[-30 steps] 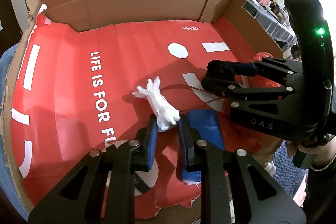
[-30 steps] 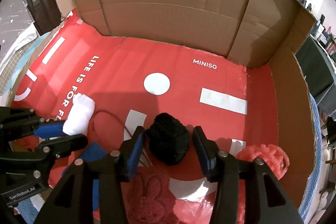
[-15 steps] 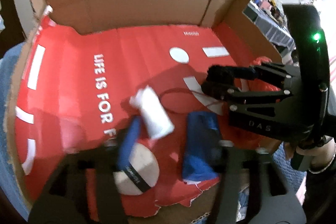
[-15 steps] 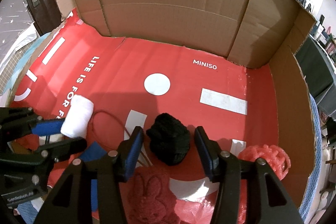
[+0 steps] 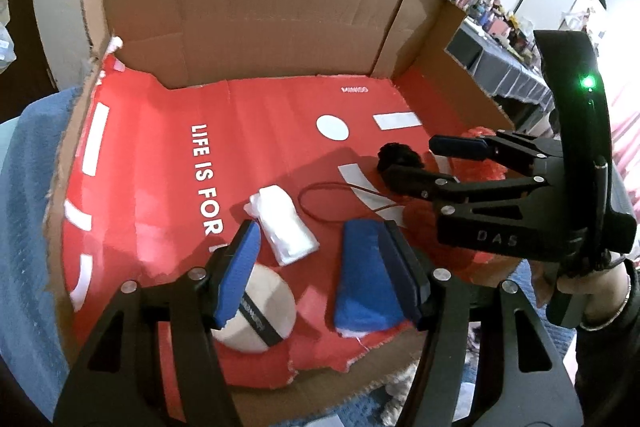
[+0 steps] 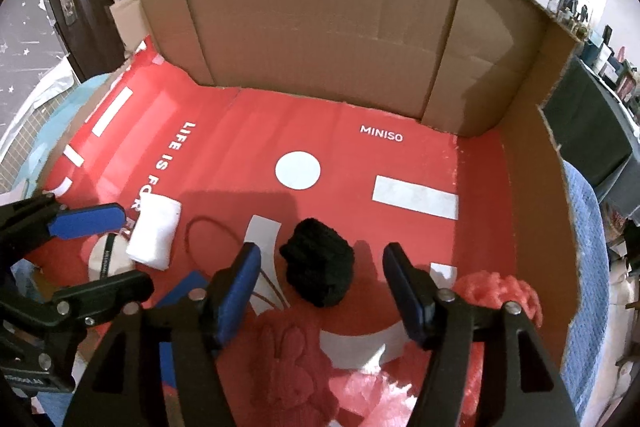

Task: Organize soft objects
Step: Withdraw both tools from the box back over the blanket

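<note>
My left gripper [image 5: 320, 267] stands open over the red floor of the cardboard box [image 5: 260, 19]. A white soft roll [image 5: 284, 227] lies free just beyond its left finger. Between the fingers lies a blue pad [image 5: 364, 283], and a beige round puff [image 5: 256, 311] sits under the left finger. My right gripper [image 6: 322, 287] straddles a black fuzzy ball [image 6: 320, 267]. Its jaws are opening, with a gap on each side of the ball. In the right wrist view the left gripper [image 6: 108, 251] is at the left, near the white roll [image 6: 154, 233].
A red knitted piece [image 6: 500, 295] lies by the box's right wall [image 6: 532, 207]. A red bunny plush [image 6: 292, 367] is under the right gripper. A thin red cord loop [image 6: 208, 239] lies between roll and ball. The tall back wall [image 6: 320, 27] closes the far side.
The left gripper let go of the white roll, opened wide and rose; the roll now lies flat. The right gripper's jaws spread away from the black ball, which stays put.
</note>
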The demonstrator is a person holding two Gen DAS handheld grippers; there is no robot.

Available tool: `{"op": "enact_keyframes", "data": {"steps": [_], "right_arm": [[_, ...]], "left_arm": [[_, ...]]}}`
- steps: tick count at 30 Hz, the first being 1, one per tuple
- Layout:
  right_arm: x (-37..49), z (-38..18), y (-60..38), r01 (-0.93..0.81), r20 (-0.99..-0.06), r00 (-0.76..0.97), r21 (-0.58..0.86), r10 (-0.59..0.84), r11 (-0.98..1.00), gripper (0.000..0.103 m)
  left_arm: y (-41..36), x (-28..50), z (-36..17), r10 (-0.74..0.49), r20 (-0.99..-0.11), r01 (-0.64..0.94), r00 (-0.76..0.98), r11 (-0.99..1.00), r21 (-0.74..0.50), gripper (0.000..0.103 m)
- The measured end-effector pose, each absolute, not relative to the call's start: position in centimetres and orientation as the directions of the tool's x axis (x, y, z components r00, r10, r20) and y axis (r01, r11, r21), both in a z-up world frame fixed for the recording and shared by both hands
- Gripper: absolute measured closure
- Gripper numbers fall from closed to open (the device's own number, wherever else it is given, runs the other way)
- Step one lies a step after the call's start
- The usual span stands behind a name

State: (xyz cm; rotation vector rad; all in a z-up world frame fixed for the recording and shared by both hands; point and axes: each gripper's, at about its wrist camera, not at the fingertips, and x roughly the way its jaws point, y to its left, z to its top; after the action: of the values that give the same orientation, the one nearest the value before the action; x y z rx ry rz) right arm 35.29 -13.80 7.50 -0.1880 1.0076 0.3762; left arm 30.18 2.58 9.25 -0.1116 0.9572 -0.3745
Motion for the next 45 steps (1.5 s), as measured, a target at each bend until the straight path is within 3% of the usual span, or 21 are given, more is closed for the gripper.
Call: {"op": "enact_keyframes", "data": {"steps": [8,15,23,25,30,45], "right_arm": [[31.6,11.7,-15.6,-0.384,-0.784,0.560,0.039,0.266,0.922,0.029],[25.9,15.7,-16.8,-0.395,-0.688,0.656,0.037,0.310,0.918,0.009],[18.6,19.1,-18.4,-0.386,-0.546,0.774,-0.004,0.321,0.922,0.001],[16.9,19.6,-18.8,-0.380,-0.517,0.793,-0.004,0.323,0.925,0.000],[12.5,19.4,-20.4,-0.353,-0.450,0.833,0.018,0.323,0.936,0.000],[4.4,13.7,-22.3,-0.226,-0.394,0.895,0.008,0.211,0.974,0.000]], "left_arm": [[3.2,26.0,12.9,-0.327,-0.708,0.244,0.626,0.944,-0.221,0.033],[3.6,20.5,16.0,-0.240,-0.608,0.198,0.757,0.971,-0.137,0.018],[3.6,15.0,18.0,-0.208,-0.505,0.176,0.837,0.978,-0.111,0.014],[3.4,13.4,18.3,-0.181,-0.471,0.155,0.863,0.983,-0.093,0.007],[2.8,9.6,18.2,-0.148,-0.390,0.136,0.909,0.989,-0.060,0.004],[1.1,3.9,14.0,-0.102,-0.393,0.096,0.914,0.995,-0.035,0.004]]}}
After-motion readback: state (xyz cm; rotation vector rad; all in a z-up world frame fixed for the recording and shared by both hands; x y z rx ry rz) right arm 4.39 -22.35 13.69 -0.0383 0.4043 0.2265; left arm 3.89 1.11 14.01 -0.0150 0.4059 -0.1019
